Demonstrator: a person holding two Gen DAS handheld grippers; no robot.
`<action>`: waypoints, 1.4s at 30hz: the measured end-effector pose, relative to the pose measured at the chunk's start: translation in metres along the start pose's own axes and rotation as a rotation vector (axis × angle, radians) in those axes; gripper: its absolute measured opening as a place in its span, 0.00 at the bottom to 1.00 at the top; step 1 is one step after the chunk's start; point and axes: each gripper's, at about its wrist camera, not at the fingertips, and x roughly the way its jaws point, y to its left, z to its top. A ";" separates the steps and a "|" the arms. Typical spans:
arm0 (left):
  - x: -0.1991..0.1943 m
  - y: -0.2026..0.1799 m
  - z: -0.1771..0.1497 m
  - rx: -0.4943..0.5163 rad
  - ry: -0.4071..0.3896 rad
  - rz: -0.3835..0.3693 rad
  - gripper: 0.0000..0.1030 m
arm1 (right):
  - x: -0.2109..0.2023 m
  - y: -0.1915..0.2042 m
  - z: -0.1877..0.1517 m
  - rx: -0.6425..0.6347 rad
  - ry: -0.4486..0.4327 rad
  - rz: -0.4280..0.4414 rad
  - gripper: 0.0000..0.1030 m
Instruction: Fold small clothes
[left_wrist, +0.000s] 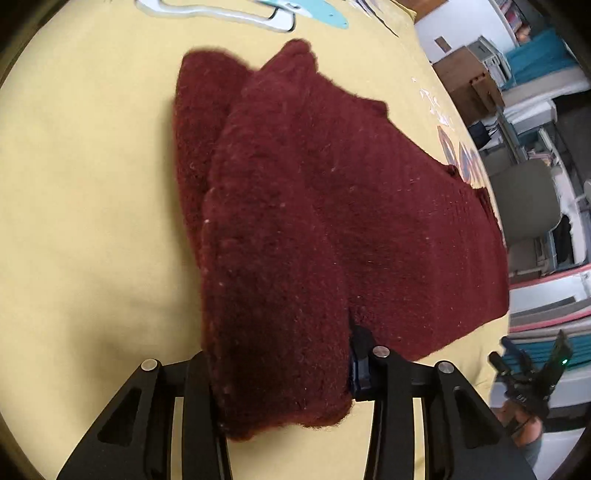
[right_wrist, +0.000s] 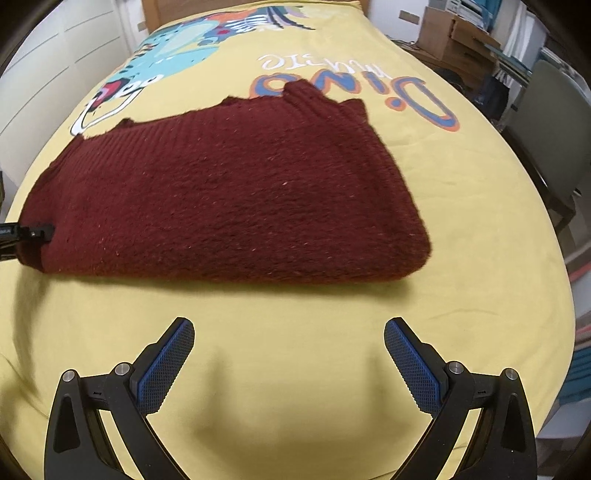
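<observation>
Left wrist view shows your left gripper (left_wrist: 284, 384) with its jaws clamped on the near corner of the maroon sweater (left_wrist: 332, 206), which lies part-folded on the yellow bedsheet (left_wrist: 85, 221). Carry that corner across low and level so the layers stay aligned. Your right gripper (right_wrist: 288, 363) hangs wide and empty, near the sweater's front edge. Bare sheet is plentiful on the near side; the bed's right edge sits close.
</observation>
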 end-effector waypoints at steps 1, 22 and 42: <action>-0.006 -0.006 0.002 0.021 -0.006 0.012 0.31 | -0.002 -0.004 0.000 0.008 -0.005 0.000 1.00; 0.020 -0.276 0.027 0.395 0.000 -0.014 0.28 | -0.063 -0.102 0.039 0.132 -0.147 -0.054 1.00; 0.126 -0.343 -0.011 0.463 0.066 0.228 0.94 | -0.027 -0.165 -0.018 0.251 0.016 -0.055 1.00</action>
